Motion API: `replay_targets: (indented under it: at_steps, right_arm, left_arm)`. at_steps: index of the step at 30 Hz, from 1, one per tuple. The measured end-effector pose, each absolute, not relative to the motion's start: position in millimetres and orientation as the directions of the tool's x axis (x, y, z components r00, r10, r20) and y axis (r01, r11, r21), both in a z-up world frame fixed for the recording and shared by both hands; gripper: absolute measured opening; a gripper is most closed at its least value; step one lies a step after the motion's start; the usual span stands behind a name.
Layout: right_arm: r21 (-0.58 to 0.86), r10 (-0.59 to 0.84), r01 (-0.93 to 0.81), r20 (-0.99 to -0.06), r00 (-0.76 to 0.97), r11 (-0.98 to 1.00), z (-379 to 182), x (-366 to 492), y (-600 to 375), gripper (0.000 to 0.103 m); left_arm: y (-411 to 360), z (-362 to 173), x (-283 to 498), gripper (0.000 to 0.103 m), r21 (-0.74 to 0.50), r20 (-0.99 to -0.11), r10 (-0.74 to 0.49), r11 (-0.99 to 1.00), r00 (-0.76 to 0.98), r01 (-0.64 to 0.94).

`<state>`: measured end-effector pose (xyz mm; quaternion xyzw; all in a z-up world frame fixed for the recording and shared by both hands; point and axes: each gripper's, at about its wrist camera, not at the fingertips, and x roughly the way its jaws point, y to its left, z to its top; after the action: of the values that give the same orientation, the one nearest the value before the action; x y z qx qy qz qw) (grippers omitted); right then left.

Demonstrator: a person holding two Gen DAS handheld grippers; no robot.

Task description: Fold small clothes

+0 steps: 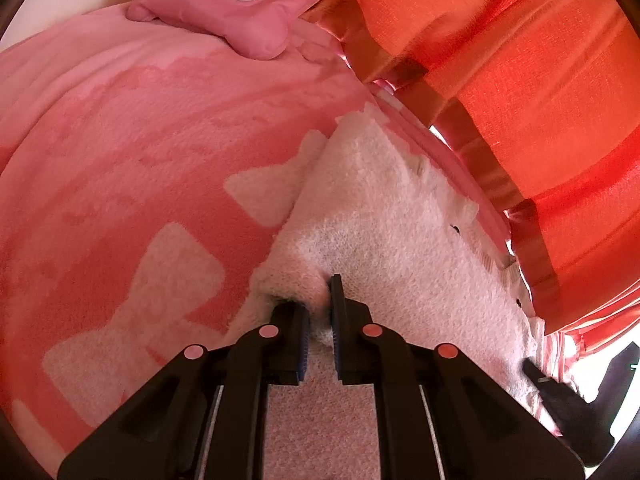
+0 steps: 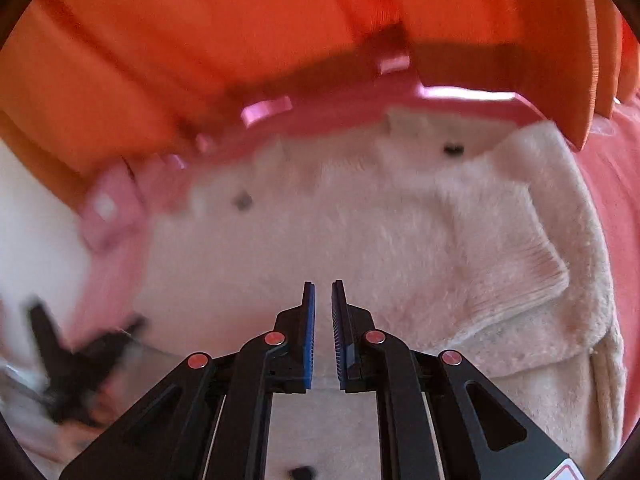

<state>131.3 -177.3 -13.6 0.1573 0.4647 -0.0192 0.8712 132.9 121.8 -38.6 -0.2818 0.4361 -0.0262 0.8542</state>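
A small fluffy white sweater (image 1: 384,216) lies on a pink blanket (image 1: 120,140), close to an orange curtain. My left gripper (image 1: 320,300) is shut on a bunched edge of the sweater, with fabric pinched between the blue pads. In the right wrist view the sweater (image 2: 320,220) fills the middle, with dark buttons and a ribbed cuff (image 2: 516,264) folded across it on the right. My right gripper (image 2: 323,292) hovers over the sweater with its jaws a narrow gap apart and nothing between them. The right gripper also shows in the left wrist view (image 1: 560,396) at the lower right.
A pink bone-shaped cushion (image 1: 232,4) with a white round disc lies at the far end of the blanket. The orange curtain (image 1: 520,80) hangs along the right side. The left gripper shows as a dark blurred shape in the right wrist view (image 2: 76,364).
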Motion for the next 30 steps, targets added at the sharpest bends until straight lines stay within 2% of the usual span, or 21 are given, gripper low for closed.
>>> replay_targets:
  at_steps: [1, 3, 5, 6, 8, 14, 16, 18, 19, 20, 23, 26, 27, 30]
  right_arm:
    - [0.272, 0.109, 0.223, -0.827, 0.551, 0.936, -20.3, 133.3, -191.2, 0.000]
    - [0.416, 0.188, 0.306, -0.803, 0.565, 0.856, -24.9, 128.9, -228.5, 0.000]
    - [0.477, 0.161, 0.389, -0.769, 0.618, 0.788, -14.1, 116.0, -264.4, 0.009]
    - [0.457, 0.104, 0.415, -0.761, 0.641, 0.787, -5.4, 108.9, -276.4, 0.016]
    - [0.389, -0.019, 0.479, -0.760, 0.649, 0.787, 0.9, 98.2, -297.1, 0.018]
    - [0.471, 0.127, 0.448, -0.784, 0.608, 0.761, -31.7, 108.5, -309.0, 0.021]
    - [0.448, 0.121, 0.427, -0.788, 0.604, 0.786, -32.1, 109.5, -297.8, 0.033]
    - [0.354, 0.059, 0.405, -0.809, 0.585, 0.843, -30.6, 114.7, -282.7, 0.029]
    - [0.324, 0.034, 0.405, -0.814, 0.580, 0.855, -28.6, 115.5, -279.3, 0.018]
    - [0.311, 0.019, 0.405, -0.811, 0.585, 0.860, -27.2, 115.4, -277.4, 0.012]
    - [0.326, 0.006, 0.402, -0.784, 0.621, 0.856, -13.2, 111.0, -278.9, 0.011]
    - [0.284, -0.041, 0.437, -0.799, 0.600, 0.854, -14.0, 109.8, -288.3, 0.025]
    - [0.278, -0.024, 0.433, -0.819, 0.573, 0.857, -20.8, 112.9, -289.8, 0.035]
    - [0.271, -0.012, 0.413, -0.824, 0.566, 0.870, -27.0, 114.6, -285.6, 0.036]
  left_arm:
    - [122.1, -38.6, 133.1, 0.010, -0.506, -0.730, -0.294, 0.839, 0.617, -0.199]
    - [123.5, -38.5, 133.6, 0.010, -0.518, -0.727, -0.306, 0.832, 0.614, -0.199]
    - [123.9, -38.2, 134.0, 0.010, -0.522, -0.727, -0.311, 0.829, 0.613, -0.199]
    - [124.0, -38.0, 134.0, 0.010, -0.525, -0.726, -0.312, 0.828, 0.613, -0.200]
    - [123.6, -38.0, 134.2, 0.010, -0.522, -0.727, -0.310, 0.829, 0.613, -0.200]
    - [121.0, -37.5, 133.1, 0.010, -0.511, -0.731, -0.289, 0.832, 0.619, -0.215]
    - [119.9, -37.3, 132.9, 0.010, -0.506, -0.732, -0.282, 0.835, 0.620, -0.218]
    - [117.6, -37.2, 133.0, 0.010, -0.493, -0.735, -0.271, 0.842, 0.622, -0.216]
    - [116.7, -37.1, 133.2, 0.010, -0.487, -0.736, -0.266, 0.847, 0.622, -0.214]
    - [115.5, -36.6, 133.3, 0.010, -0.476, -0.738, -0.259, 0.854, 0.623, -0.210]
    - [113.5, -35.9, 132.9, 0.010, -0.456, -0.742, -0.244, 0.866, 0.624, -0.204]
    - [113.1, -35.9, 133.0, 0.010, -0.450, -0.743, -0.240, 0.870, 0.624, -0.200]
    - [113.3, -36.0, 133.0, 0.010, -0.449, -0.744, -0.241, 0.871, 0.624, -0.199]
    - [112.8, -35.5, 132.9, 0.010, -0.440, -0.747, -0.238, 0.877, 0.621, -0.192]
